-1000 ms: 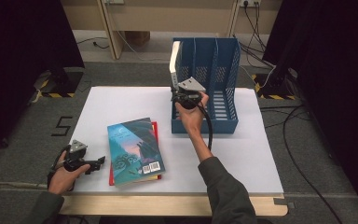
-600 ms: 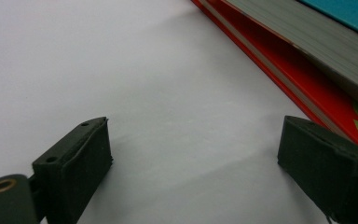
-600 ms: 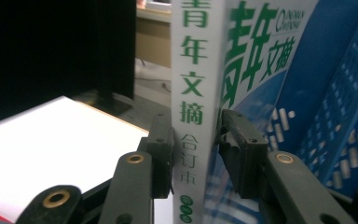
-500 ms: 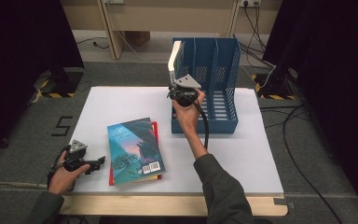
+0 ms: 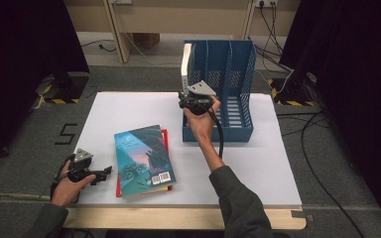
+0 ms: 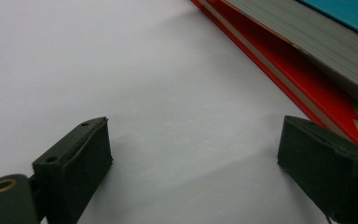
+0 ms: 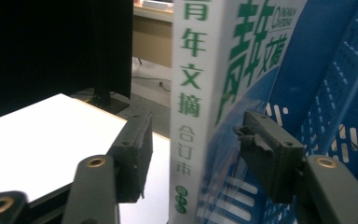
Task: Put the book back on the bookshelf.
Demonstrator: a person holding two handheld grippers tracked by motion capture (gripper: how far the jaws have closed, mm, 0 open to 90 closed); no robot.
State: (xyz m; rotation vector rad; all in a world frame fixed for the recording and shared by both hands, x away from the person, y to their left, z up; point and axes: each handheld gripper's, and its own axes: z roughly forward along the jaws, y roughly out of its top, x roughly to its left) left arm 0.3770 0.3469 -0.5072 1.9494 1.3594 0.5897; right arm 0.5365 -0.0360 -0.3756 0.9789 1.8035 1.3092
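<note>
White-spined book (image 7: 200,116), right fingers (image 7: 137,156) just opened

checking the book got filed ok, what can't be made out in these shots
- White-spined book: foot cut off by the right gripper view's bottom edge; in the high view the right gripper covers it.
- Red book: cover hidden under the teal book.
- Blue file rack: leftmost slot's floor hidden by that hand.

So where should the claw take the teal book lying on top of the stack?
At its open page edge, coming in level from the left. The teal book lies flat on a red book and overhangs it there, leaving a gap for one jaw of the open left claw.
</note>
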